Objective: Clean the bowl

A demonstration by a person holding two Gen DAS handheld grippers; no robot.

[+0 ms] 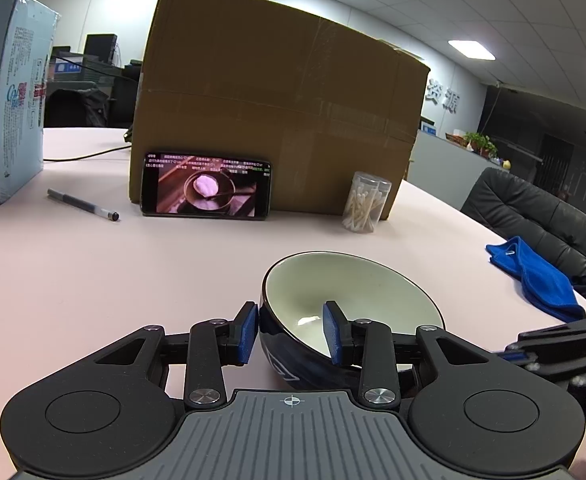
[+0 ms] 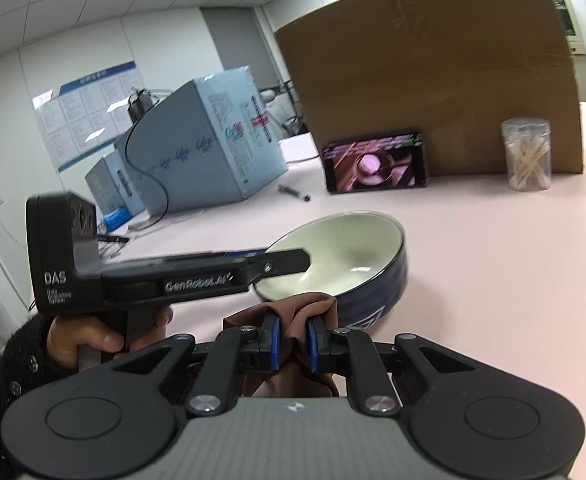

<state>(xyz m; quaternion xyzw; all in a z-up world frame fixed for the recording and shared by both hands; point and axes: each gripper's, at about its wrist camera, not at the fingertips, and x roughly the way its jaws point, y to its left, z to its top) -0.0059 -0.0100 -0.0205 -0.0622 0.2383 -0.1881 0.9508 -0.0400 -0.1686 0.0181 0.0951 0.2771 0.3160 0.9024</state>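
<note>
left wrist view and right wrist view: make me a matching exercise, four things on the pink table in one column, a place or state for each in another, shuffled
Things
1. dark blue ceramic bowl with cream inside
2. brown cloth
3. black phone with lit screen
4. bright blue towel

Places or states
A. leaning against the brown cardboard box
B. tilted, rim clamped in the left tool
C. lying at the table edge near the black chair
D. pinched in the right tool

Pairs: 1-B, 2-D, 3-A, 4-C
</note>
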